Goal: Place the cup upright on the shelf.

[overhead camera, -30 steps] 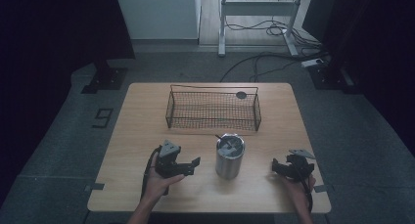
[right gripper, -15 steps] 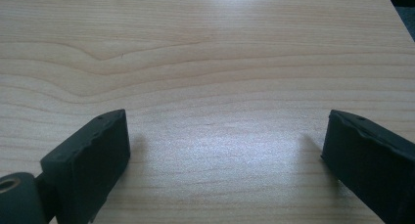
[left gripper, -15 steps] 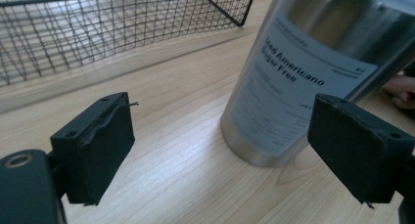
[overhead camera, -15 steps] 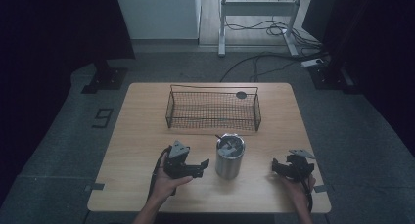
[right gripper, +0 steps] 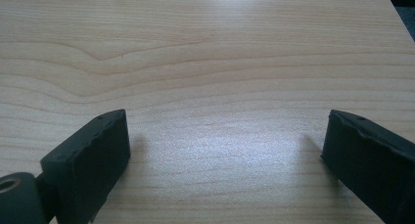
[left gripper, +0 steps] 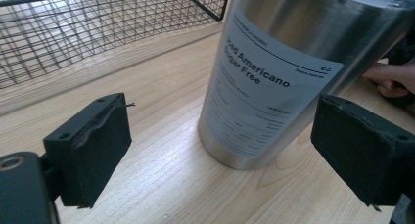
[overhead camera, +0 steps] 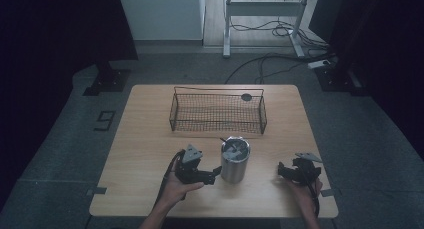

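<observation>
The left gripper has slid up beside the steel tumbler, its jaws just opening, gripping nothing; the right gripper rests open and empty.

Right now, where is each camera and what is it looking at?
High view: above the table, looking down; both forearms, left claw, right claw.
Left gripper view: on the left claw, facing the steel cup; open jaws.
Right gripper view: on the right claw, facing bare wood; open jaws.
Shared: cup and wire basket.

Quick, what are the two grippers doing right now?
Left gripper: open, jaws just been opening, near the steel cup, not touching.
Right gripper: open, holding nothing.
</observation>
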A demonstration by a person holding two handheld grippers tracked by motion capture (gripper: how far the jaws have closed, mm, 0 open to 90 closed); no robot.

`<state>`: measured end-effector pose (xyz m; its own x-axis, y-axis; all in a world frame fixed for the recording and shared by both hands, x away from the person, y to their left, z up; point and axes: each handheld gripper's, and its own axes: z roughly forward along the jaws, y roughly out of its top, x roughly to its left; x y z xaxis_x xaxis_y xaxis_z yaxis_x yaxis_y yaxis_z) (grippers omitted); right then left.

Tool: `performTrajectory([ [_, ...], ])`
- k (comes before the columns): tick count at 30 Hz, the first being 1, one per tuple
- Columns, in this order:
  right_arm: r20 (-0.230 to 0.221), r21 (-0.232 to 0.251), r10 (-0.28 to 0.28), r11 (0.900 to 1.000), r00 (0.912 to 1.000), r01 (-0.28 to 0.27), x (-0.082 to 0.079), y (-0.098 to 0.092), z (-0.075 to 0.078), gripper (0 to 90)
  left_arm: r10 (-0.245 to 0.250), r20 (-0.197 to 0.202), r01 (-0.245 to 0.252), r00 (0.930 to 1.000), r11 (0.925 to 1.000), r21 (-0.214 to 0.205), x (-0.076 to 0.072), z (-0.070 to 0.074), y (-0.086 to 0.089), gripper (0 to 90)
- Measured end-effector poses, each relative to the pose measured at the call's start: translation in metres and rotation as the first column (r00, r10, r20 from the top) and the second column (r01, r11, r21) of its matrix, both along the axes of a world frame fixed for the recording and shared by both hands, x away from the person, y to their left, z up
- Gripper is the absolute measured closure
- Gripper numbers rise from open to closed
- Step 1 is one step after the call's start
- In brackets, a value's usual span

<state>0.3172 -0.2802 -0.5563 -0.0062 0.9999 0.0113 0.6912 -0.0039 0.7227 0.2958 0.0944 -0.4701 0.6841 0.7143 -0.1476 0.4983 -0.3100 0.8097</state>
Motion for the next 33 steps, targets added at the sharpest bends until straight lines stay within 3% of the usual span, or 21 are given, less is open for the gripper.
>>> performTrajectory([
  [16, 0.000, 0.000, 0.000, 1.0000, 1.0000, 0.000, 0.000, 0.000, 0.000, 3.6, -0.050, -0.008, 0.050, 0.9987, 0.9983, 0.030, 0.004, 0.001, -0.024, 4.5],
  [33, 0.000, 0.000, 0.000, 1.0000, 1.0000, 0.000, 0.000, 0.000, 0.000, 3.6, -0.118, 0.014, 0.117, 0.9929, 0.9901, 0.078, 0.014, 0.002, -0.056, 0.0],
])
